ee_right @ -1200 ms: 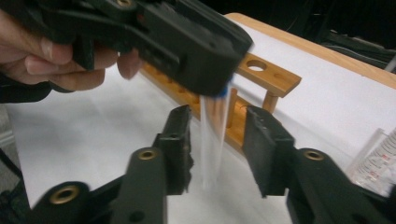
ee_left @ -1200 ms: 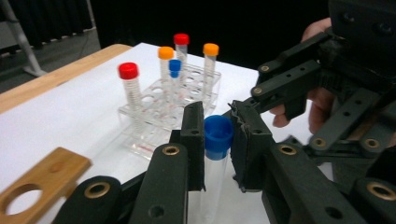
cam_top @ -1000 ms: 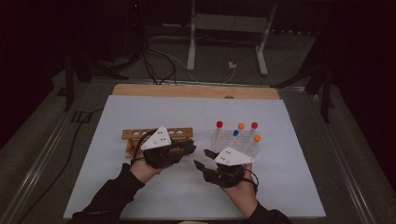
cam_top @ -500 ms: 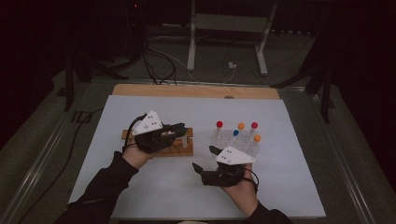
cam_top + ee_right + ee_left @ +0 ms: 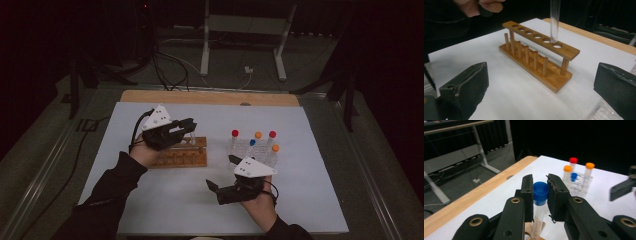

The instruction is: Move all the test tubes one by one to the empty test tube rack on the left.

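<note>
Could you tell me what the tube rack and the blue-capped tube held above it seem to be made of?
The tube rack looks like varnished wood: warm brown, visible grain, dowel pegs. The blue-capped tube appears to be clear plastic or glass, being see-through, and its matte blue cap is probably plastic.

Your left gripper (image 5: 186, 125) raised above table, jaws clamped, pads (image 5: 554, 192) pressing either side of blue-capped tube (image 5: 540, 202); left forearm angled in from lower left. Your right gripper (image 5: 220, 173) low near front edge, jaws just been opening, now spread wide, nothing between them; right hand (image 5: 260, 207) behind it.
</note>
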